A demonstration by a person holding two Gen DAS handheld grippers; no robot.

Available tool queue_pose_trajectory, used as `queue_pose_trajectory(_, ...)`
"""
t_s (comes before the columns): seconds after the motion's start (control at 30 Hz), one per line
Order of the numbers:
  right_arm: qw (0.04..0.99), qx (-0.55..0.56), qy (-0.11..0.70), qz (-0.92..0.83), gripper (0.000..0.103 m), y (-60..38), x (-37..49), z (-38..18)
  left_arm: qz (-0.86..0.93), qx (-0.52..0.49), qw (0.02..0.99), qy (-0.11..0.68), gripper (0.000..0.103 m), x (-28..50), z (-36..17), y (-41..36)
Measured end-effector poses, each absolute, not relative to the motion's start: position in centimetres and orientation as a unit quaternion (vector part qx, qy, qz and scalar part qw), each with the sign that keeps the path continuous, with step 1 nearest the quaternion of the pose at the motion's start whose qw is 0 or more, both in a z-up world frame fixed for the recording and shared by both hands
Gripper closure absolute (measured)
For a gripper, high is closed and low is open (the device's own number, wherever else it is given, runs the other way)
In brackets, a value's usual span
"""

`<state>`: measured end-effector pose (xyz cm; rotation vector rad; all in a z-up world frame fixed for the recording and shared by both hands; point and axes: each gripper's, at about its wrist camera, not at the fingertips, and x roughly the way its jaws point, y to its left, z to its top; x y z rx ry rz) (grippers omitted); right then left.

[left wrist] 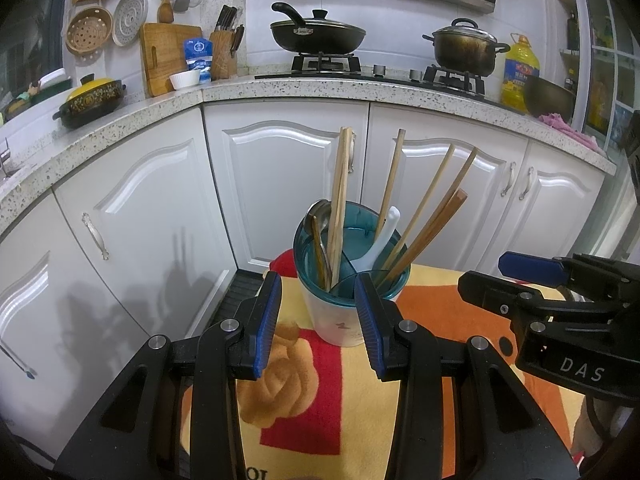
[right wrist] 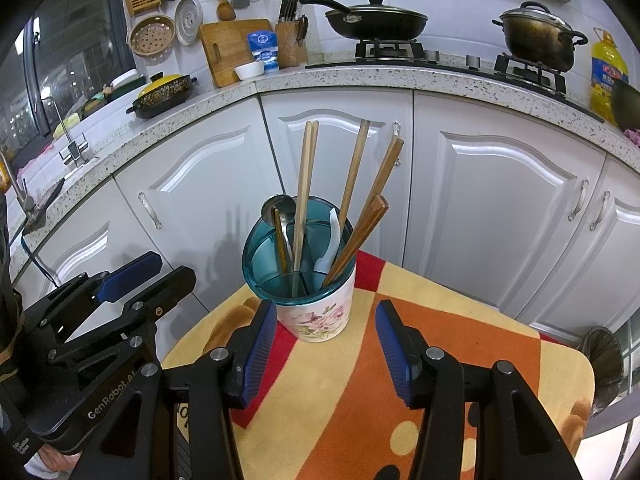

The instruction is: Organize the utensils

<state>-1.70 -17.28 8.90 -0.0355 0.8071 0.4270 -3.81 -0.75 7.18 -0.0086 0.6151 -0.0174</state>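
A white floral utensil holder (left wrist: 340, 320) (right wrist: 320, 312) with a teal divided rim stands on a small table covered by an orange, yellow and red cloth (left wrist: 432, 344) (right wrist: 460, 360). Several wooden chopsticks (left wrist: 340, 200) (right wrist: 304, 192), a metal spoon (left wrist: 318, 216) (right wrist: 276, 206) and a white spoon (left wrist: 384, 232) (right wrist: 332, 236) stand in it. My left gripper (left wrist: 318, 324) is open and empty just in front of the holder; it also shows in the right wrist view (right wrist: 140, 276). My right gripper (right wrist: 326, 352) is open and empty in front of the holder; it also shows in the left wrist view (left wrist: 516, 280).
White kitchen cabinets (left wrist: 280, 184) (right wrist: 500, 208) run behind the table under a speckled countertop (left wrist: 300, 88). On it stand a black wok (left wrist: 318, 34), a pot (left wrist: 464, 48), an oil bottle (left wrist: 520, 72), a knife block (left wrist: 224, 52) and a yellow-lidded casserole (left wrist: 90, 98).
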Motion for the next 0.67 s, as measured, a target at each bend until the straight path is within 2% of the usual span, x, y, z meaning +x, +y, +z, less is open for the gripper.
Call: queue_pose_trajectory(0.67, 0.895, -0.018, 0.395, 0.208, 0.052, -17.82, -1.18, 8.43, -0.015, 0.0, 0.953, 0.302, 0.066, -3.6, 6.34, -0.98)
